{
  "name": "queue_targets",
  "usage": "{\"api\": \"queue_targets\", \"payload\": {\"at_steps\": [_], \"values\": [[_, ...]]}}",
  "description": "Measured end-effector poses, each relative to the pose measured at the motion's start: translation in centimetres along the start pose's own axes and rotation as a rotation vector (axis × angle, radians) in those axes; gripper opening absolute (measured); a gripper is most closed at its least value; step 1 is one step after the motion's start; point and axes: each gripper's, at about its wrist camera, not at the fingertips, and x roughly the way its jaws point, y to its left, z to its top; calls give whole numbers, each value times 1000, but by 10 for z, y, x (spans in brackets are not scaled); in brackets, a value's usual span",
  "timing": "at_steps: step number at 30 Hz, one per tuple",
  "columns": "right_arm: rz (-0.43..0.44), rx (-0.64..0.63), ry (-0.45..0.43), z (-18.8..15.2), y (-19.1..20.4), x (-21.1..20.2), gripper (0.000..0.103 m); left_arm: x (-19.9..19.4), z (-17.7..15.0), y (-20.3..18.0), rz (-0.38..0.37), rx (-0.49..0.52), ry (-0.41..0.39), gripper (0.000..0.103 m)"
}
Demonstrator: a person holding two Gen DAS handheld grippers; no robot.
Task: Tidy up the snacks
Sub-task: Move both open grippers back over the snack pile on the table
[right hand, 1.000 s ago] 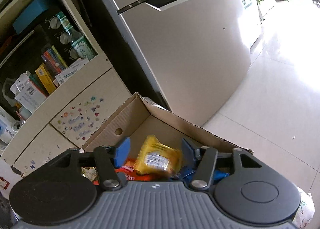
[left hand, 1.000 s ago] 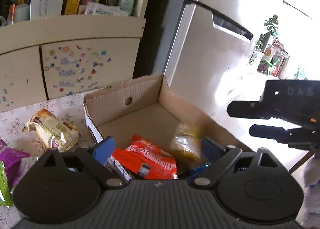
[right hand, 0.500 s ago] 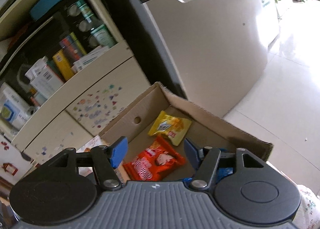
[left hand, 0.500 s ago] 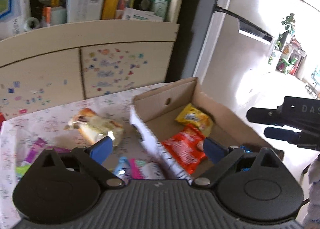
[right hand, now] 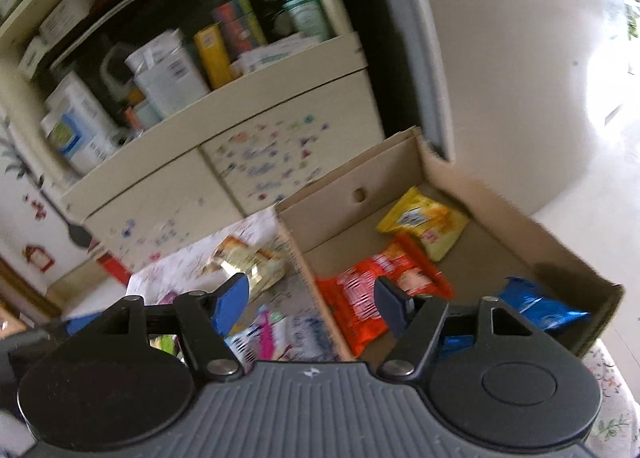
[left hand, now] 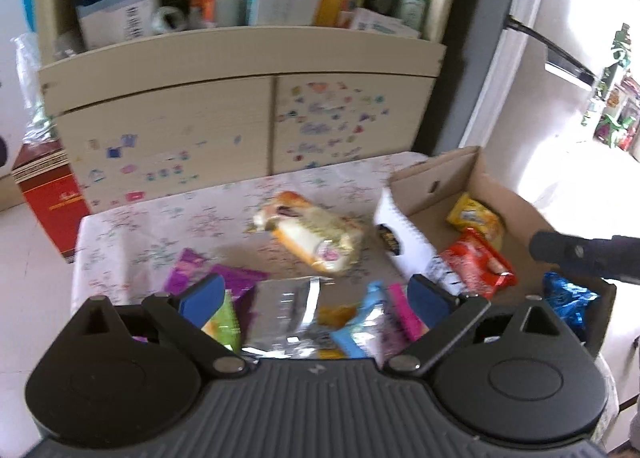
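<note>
Nearest to the left gripper [left hand: 316, 298], several packets lie on the table [left hand: 160, 225]: a silver packet [left hand: 286, 310], a green packet [left hand: 220, 322], purple packets [left hand: 224, 274] and a pink and blue packet [left hand: 384, 314]. One second ago this camera looked into the cardboard box [left hand: 436, 177]; now it looks at the loose snacks beside the box. The judgement is that the left hand is coming back for the next snack. Its jaws have opened a little more and stand wide, with nothing between them.

The right gripper [right hand: 312, 302] held the yellow packet [right hand: 424, 221] one second ago. Now this packet lies on the floor of the box, in the far part, just beside the red packet [right hand: 380, 290]. So one more snack is put away. The jaws of the right gripper have just been opening; they stand about half open and empty, above the near wall of the box. A blue packet [right hand: 536, 306] lies at the near right corner of the box.

Farther on the table, just beside the left wall of the box, the bread packet [left hand: 312, 234] waits, with the loose packets near the left gripper. The task seems about half done. Behind the table stand a cabinet [left hand: 240, 121] with stickers and a refrigerator [right hand: 500, 77].
</note>
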Motion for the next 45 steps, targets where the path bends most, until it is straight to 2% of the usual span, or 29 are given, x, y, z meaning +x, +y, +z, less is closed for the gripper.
{"api": "queue_targets", "payload": {"at_steps": [4, 7, 13, 21, 27, 33, 39, 45], "values": [[30, -35, 54, -9, 14, 9, 77, 0, -1, 24, 55, -11, 7, 98], [85, -34, 119, -16, 23, 16, 79, 3, -3, 42, 94, -13, 17, 98], [145, -22, 265, -39, 39, 33, 80, 20, -12, 73, 158, -29, 81, 97], [99, -40, 364, -65, 56, 55, 80, 47, -22, 84, 148, -9, 161, 97], [59, -75, 402, -82, 70, 70, 80, 66, -27, 82, 116, 19, 202, 97], [11, -98, 414, -93, 80, 85, 80, 80, -32, 88, 116, 13, 224, 97], [-26, -142, 388, -104, 93, 96, 85, 91, -37, 89, 104, 6, 243, 98], [-71, -252, 350, -110, 107, 101, 87, 97, -39, 85, 121, 35, 240, 98]]}}
